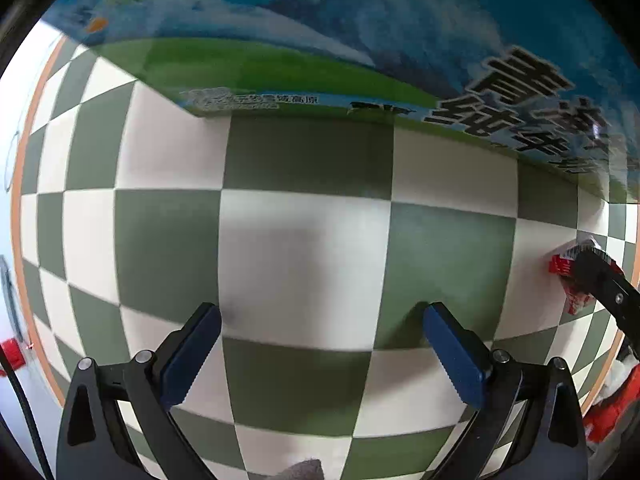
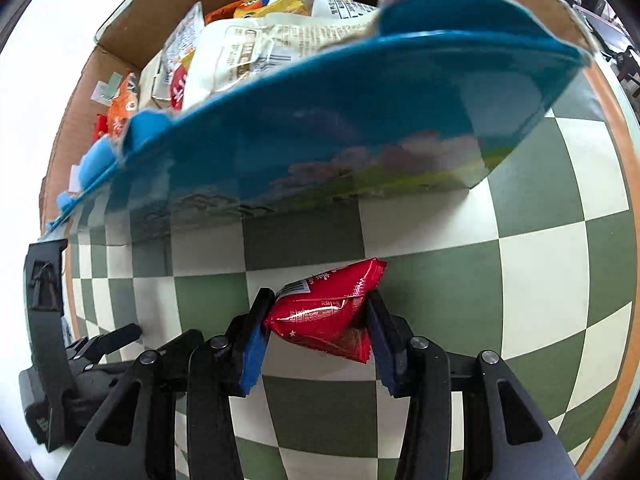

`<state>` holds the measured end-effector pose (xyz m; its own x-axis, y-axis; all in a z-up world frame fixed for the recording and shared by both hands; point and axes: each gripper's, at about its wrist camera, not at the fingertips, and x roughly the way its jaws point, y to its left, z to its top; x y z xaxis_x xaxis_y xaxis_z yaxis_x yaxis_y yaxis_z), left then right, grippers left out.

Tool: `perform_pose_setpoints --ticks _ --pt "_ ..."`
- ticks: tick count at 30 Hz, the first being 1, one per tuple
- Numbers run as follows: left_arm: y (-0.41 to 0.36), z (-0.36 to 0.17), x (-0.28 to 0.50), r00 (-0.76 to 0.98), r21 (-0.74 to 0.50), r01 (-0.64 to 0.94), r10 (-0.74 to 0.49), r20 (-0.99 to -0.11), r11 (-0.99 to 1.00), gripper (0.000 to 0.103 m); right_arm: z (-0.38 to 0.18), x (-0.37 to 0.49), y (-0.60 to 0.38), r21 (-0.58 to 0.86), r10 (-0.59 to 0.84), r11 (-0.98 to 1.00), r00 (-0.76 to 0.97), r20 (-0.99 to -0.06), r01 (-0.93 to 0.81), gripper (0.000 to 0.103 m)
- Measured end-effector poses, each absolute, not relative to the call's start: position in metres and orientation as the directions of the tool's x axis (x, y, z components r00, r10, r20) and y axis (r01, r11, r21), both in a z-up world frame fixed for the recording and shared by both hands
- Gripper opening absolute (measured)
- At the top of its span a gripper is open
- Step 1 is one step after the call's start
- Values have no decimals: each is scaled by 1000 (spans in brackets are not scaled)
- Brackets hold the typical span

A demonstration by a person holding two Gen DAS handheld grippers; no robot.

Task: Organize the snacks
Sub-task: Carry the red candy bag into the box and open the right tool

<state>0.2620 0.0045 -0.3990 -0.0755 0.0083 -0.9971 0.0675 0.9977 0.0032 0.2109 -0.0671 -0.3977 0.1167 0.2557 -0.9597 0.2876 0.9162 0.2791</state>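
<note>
The red snack packet (image 2: 326,316) is pinched between the two pads of the right gripper (image 2: 320,320), held just above the green and white checked mat (image 2: 540,264). Behind it stands a blue cardboard box (image 2: 320,128) full of snack bags (image 2: 256,44). The left gripper (image 1: 322,344) points down at the mat, its jaws wide apart and holding nothing.

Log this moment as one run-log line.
left gripper: open, empty | right gripper: shut on red snack packet | box: holds snacks
</note>
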Motion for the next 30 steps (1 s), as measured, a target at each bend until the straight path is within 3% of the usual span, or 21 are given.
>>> perform_pose_setpoints --ticks 7,16,22,30 --pt "-11 -324 245 69 35 53 31 -997 998 103 -367 197 -71 346 318 904 146 -937 250 48" --pt "-26 -223 259 233 1 72 -16 -972 997 103 -282 196 -97 442 399 882 240 -885 164 48" --pt "-29 -203 283 273 15 89 -10 -962 996 103 -228 226 -104 440 395 893 305 -867 93 48" --pt "-23 -210 328 225 12 116 -15 -974 993 103 -215 265 -88 441 400 895 308 -863 74 48"
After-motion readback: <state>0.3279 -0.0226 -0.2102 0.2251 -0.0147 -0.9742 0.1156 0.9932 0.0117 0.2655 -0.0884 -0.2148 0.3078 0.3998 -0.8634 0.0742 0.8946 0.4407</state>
